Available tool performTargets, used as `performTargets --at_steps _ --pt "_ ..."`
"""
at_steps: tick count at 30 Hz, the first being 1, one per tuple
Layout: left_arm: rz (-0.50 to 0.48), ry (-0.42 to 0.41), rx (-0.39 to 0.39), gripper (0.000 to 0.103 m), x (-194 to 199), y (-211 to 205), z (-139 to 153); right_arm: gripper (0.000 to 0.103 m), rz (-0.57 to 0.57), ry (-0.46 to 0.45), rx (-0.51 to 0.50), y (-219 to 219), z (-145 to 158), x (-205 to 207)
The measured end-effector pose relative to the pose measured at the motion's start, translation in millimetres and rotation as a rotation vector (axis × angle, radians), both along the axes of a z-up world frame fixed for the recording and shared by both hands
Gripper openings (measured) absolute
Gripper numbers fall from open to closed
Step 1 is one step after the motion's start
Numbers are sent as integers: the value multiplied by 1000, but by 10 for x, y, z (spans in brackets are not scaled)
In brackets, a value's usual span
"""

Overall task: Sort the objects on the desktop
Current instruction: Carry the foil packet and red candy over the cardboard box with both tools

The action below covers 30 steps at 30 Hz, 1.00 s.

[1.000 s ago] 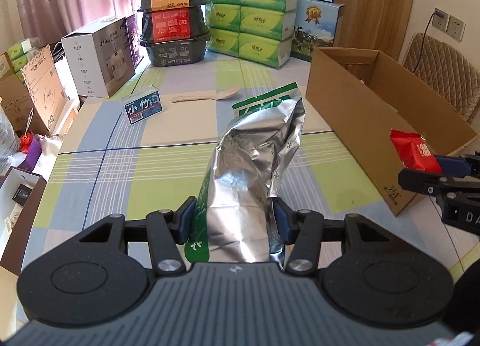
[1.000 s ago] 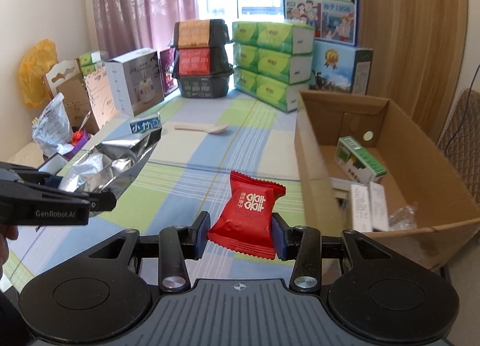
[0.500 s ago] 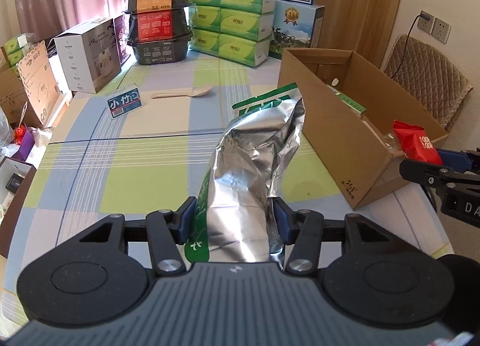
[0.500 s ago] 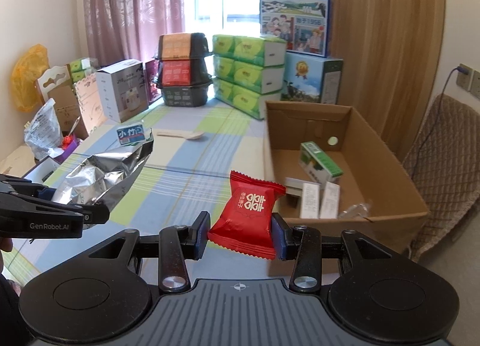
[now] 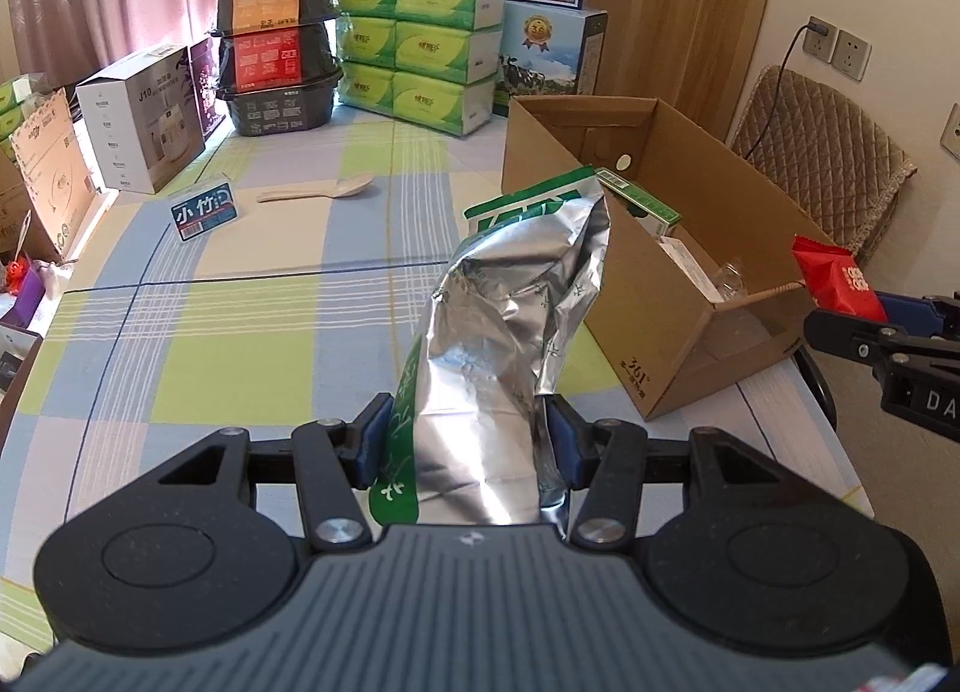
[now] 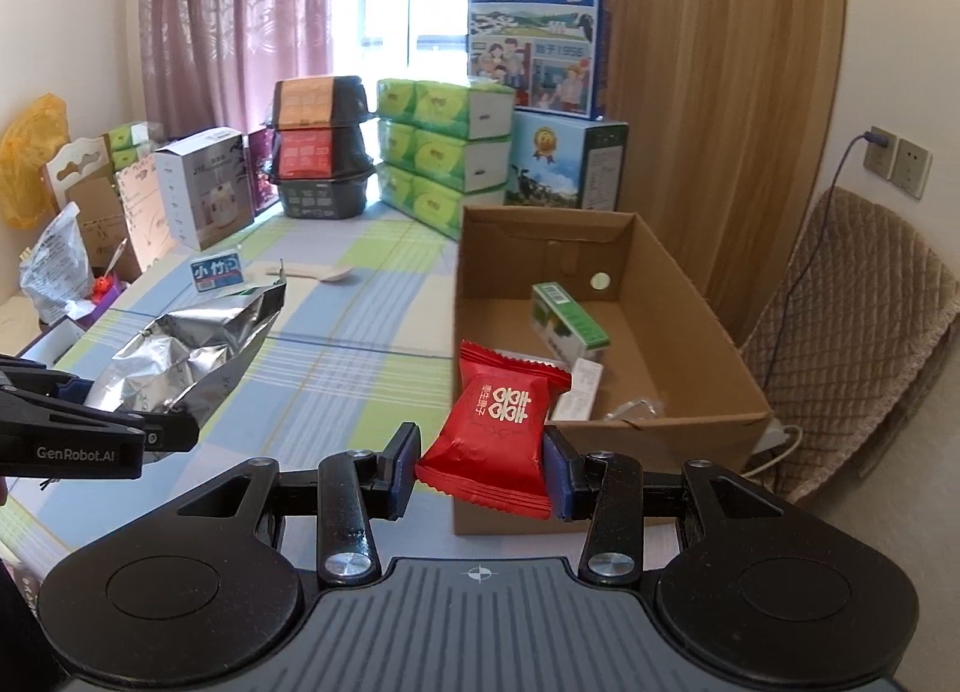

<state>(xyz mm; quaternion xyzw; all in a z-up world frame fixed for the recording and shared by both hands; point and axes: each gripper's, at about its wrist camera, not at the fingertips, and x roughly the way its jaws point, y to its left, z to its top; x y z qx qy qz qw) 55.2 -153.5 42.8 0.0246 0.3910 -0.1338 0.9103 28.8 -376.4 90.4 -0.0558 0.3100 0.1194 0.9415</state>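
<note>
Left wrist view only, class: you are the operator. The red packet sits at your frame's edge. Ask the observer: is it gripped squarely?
Observer: Yes. The right gripper is shut on the red packet, with one pad on each side edge.
Operator: What lies on the box floor?
Observer: In the box, a green carton lies towards the back, with a white pack in front of it.
Operator: Any free floor?
Observer: Yes, along the right wall.

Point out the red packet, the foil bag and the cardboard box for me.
red packet [image 6: 495,431], right wrist view, middle of its printed front
foil bag [image 5: 504,332], left wrist view, crinkled silver middle
cardboard box [image 6: 678,284], right wrist view, inner right wall
</note>
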Motion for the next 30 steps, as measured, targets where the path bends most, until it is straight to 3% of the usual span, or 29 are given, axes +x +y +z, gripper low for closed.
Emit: performTargets --at_steps 30 --pt "-85 5 -3 48 173 -620 19 40 -70 12 2 -496 -70 213"
